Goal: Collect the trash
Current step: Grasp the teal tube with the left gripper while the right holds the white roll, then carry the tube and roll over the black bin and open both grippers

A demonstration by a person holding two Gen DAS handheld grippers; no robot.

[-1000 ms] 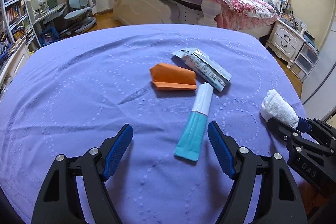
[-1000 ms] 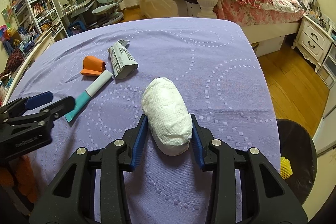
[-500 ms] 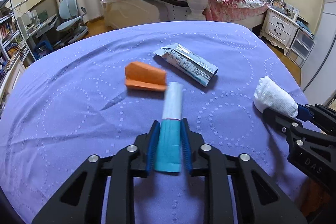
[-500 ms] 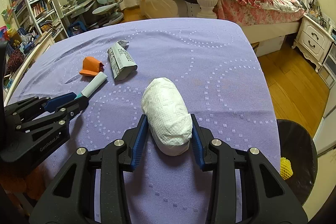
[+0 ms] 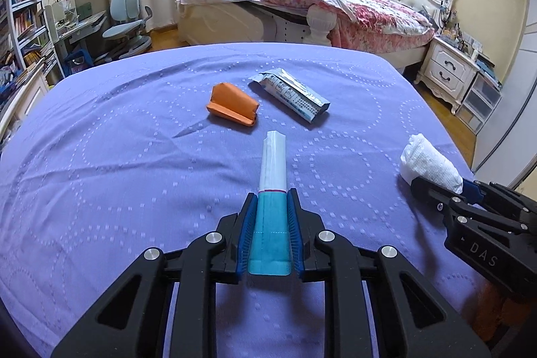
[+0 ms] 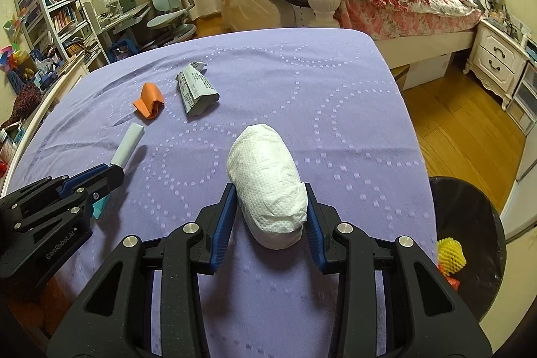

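My left gripper (image 5: 271, 207) is shut on the teal end of a teal-and-white sachet (image 5: 272, 176), whose white end sticks out ahead just above the purple tablecloth (image 5: 100, 156). Beyond it lie a crumpled orange paper (image 5: 233, 104) and a silver printed wrapper (image 5: 291, 94). My right gripper (image 6: 271, 190) is shut on a white tissue wad (image 6: 266, 176), held over the cloth near the table's right side. The right wrist view also shows the left gripper (image 6: 114, 175) at the left with the sachet (image 6: 127, 145) in it, plus the orange paper (image 6: 149, 99) and wrapper (image 6: 196, 89).
A black-lined trash bin (image 6: 470, 230) stands on the floor right of the table, with a yellow foam net (image 6: 451, 255) inside. A bed (image 5: 302, 5), nightstand (image 5: 449, 72), desk chair (image 5: 126, 22) and bookshelves (image 6: 43, 5) surround the table.
The left gripper closed on the teal end of the sachet and then drew back a little with it. The right gripper stayed still, holding the tissue wad.
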